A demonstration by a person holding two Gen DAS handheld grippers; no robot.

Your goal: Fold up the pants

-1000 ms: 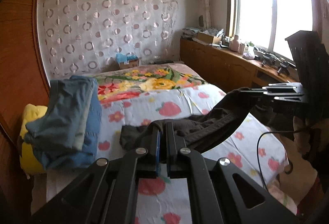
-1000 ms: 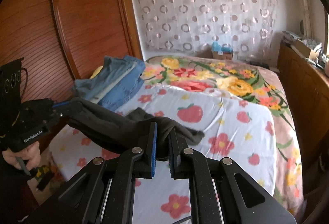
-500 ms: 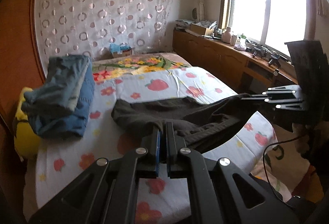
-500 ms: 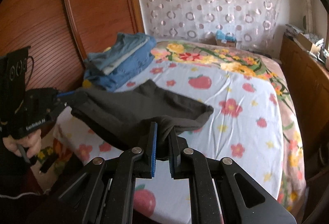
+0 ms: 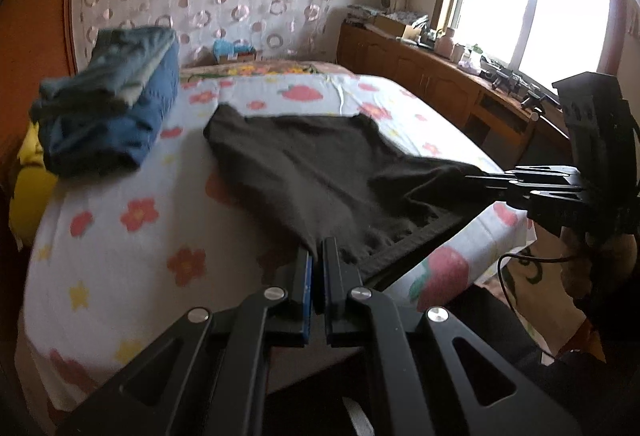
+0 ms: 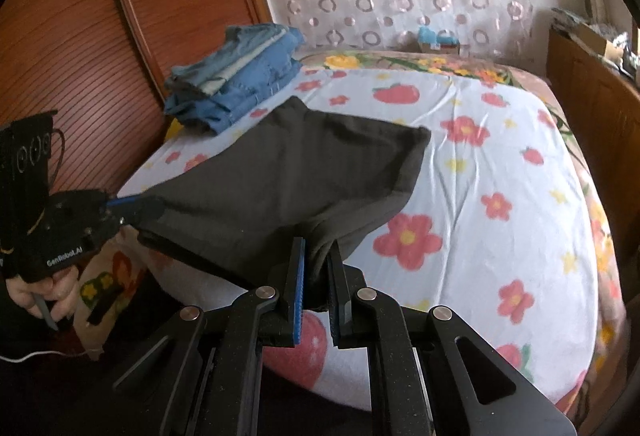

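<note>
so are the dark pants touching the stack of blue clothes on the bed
No, in the right wrist view a strip of flowered sheet shows between the dark pants and the stack of blue clothes.

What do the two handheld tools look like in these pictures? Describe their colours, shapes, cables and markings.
Both are matte black. The left tool and right tool each have two flat fingers lined with blue ribbed pads, on angular linkage arms with silver pivot bolts. The left one's body carries white lettering and circle markings. A thin black cable loops from the right one.
</note>
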